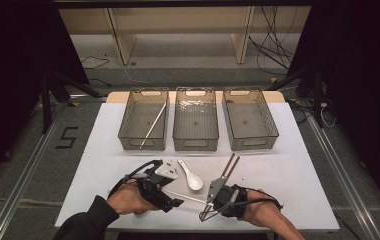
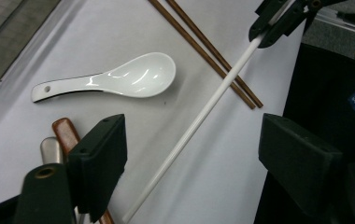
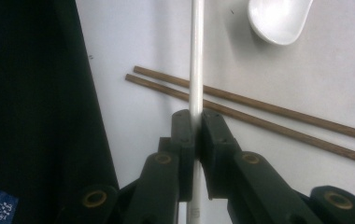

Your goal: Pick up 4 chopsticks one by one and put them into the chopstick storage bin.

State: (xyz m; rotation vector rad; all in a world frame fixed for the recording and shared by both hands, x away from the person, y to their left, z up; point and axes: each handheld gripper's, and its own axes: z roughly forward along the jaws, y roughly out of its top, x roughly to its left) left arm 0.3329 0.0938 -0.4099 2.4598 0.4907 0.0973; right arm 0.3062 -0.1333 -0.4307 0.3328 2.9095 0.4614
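Your right gripper (image 3: 195,122) clamps the white chopstick (image 2: 199,122); centre your open left gripper (image 2: 192,158) squarely around it before closing.

Right claw (image 3: 195,135) clamped, left claw (image 2: 192,158) agape

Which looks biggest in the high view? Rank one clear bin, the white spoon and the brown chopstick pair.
1. Clear bin, by far the largest.
2. Brown chopstick pair.
3. White spoon: it looks a little shorter than the pair, though broader, so those two are close.
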